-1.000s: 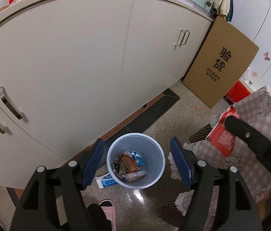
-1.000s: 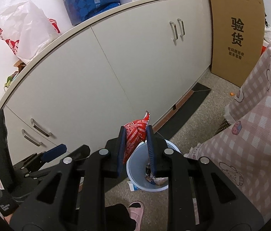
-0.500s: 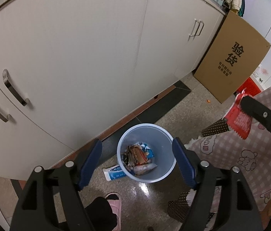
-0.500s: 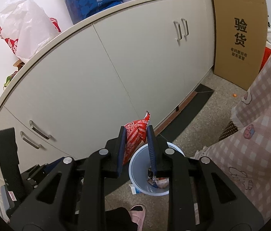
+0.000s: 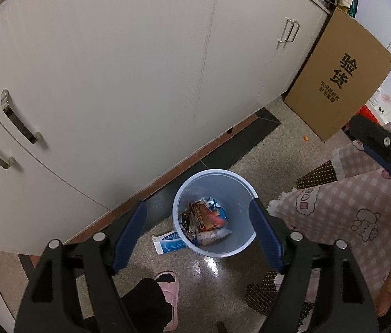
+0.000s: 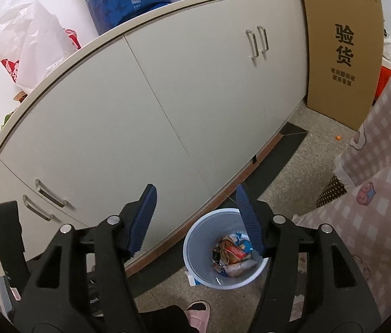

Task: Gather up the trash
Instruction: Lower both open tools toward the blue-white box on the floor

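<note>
Your right gripper (image 6: 195, 216) and left gripper (image 5: 198, 230) both hang spread wide, gripping nothing, above the upright blue bin (image 5: 234, 186); the crumpled wrappers (image 5: 205, 219) lie inside, long axis indiscernible.

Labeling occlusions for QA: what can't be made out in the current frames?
- Carton beside the bin, left wrist view: one end hidden behind the bin; print too small to read.
- Trash at the bin bottom, both views: jumbled, pieces indistinguishable.
- Slipper, right wrist view: partly hidden by the trouser leg.
</note>
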The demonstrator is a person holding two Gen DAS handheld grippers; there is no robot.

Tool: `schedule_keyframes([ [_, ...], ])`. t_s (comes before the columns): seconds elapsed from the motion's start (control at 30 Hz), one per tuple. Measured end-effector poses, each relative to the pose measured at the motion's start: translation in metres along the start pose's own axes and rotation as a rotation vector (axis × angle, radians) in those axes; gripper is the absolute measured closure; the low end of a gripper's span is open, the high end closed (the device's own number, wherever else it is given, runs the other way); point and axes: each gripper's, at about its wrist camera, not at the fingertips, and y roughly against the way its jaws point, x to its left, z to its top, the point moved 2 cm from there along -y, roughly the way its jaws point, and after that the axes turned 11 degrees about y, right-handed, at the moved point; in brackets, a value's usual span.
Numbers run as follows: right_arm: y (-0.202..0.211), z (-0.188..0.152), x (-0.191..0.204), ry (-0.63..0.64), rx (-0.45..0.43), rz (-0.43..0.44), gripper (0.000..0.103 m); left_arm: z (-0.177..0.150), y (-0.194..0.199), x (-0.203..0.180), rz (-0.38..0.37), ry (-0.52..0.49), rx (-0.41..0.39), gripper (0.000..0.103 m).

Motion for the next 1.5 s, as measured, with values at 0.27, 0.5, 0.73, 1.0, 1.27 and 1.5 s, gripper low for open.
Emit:
schedule_keyframes([
  [0.27, 0.022, -0.022, -0.009, -0.038, 0.005, -0.004, 0.036, -0.009, 0.018, -0.009, -0.010, -0.024, -0.014, 0.028],
  [0.5, 0.052, -0.062, -0.009, -0.111, -0.025, 0.036, 0.026, -0.049, 0.047, -0.007, -0.030, -0.036, -0.054, 0.024],
  [0.73, 0.039, -0.137, -0.005, -0.234, 0.032, 0.113, 0.024, -0.102, 0.029, 0.027, -0.067, -0.015, -0.083, 0.024],
  [1.0, -0.045, -0.238, 0.009, -0.353, 0.222, 0.201, 0.024, -0.151, -0.076, 0.104, 0.008, 0.170, 0.108, 0.024],
  [1.27, -0.158, -0.365, -0.003, -0.690, 0.513, 0.220, 0.024, -0.207, -0.198, 0.165, 0.010, 0.385, 0.235, 0.024],
  [1.5, -0.247, -0.441, -0.010, -0.980, 0.630, 0.174, 0.024, -0.218, -0.307, 0.196, 0.044, 0.401, 0.328, 0.024],
])
